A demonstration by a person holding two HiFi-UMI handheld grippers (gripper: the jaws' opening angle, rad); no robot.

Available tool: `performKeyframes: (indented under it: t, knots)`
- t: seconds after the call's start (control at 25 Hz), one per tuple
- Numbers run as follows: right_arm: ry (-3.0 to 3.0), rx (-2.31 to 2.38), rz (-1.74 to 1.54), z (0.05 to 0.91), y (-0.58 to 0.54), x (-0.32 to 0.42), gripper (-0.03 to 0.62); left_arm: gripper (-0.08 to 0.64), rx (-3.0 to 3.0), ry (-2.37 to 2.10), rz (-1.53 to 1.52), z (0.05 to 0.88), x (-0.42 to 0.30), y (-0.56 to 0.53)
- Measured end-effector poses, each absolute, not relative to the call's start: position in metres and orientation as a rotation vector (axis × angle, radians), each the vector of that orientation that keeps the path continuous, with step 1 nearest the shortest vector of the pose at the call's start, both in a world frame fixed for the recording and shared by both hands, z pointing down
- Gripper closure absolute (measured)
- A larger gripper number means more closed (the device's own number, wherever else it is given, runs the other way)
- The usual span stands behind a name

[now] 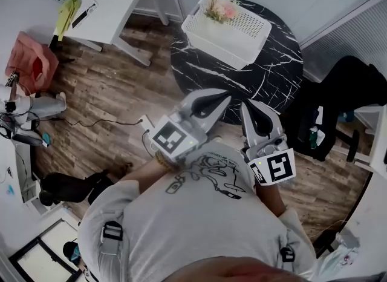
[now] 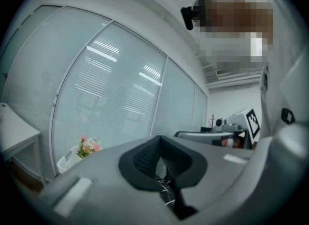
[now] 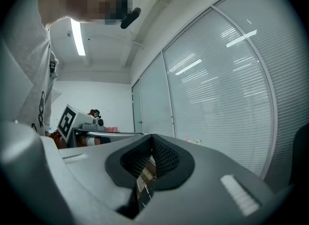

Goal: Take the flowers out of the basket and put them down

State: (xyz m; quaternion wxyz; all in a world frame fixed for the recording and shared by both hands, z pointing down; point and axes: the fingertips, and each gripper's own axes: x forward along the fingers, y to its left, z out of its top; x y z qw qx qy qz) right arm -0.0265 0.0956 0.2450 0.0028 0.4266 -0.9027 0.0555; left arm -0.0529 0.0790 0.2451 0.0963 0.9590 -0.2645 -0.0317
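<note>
Pink and white flowers (image 1: 220,7) stand in the far left corner of a white slotted basket (image 1: 233,36) on a round black marble table (image 1: 272,78). Both grippers are held close to my chest, well short of the basket. My left gripper (image 1: 225,97) is shut with nothing in it, its tips over the table's near edge. My right gripper (image 1: 250,109) is shut and empty too. In the left gripper view the flowers (image 2: 88,146) and the basket (image 2: 67,161) show small at the lower left, beyond the shut left gripper (image 2: 161,163). The right gripper (image 3: 152,159) points at window blinds.
A white desk (image 1: 115,2) stands at the far left with yellow items on it. A dark chair with clothing (image 1: 338,99) sits to the right of the table. Cables and a red bag (image 1: 30,63) lie on the wooden floor at left.
</note>
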Motion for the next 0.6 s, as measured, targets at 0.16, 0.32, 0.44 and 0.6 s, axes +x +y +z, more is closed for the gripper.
performKeyframes:
  t: [0.16, 0.32, 0.44, 0.6]
  knots:
    - [-2.826, 1.351, 0.177, 0.244, 0.065, -0.037, 0.588, 0.558, 2.846, -0.767, -0.092, 0.244, -0.063, 0.049]
    - [-2.816, 1.363, 0.183, 0.242, 0.037, -0.048, 0.588, 0.558, 2.841, -0.748, -0.094, 0.242, -0.072, 0.020]
    - [-2.805, 1.375, 0.186, 0.242, 0.017, -0.057, 0.588, 0.558, 2.840, -0.730, -0.093, 0.241, -0.080, 0.000]
    - [-2.786, 1.396, 0.193, 0.247, -0.009, -0.067, 0.588, 0.558, 2.840, -0.709, -0.089, 0.243, -0.092, -0.025]
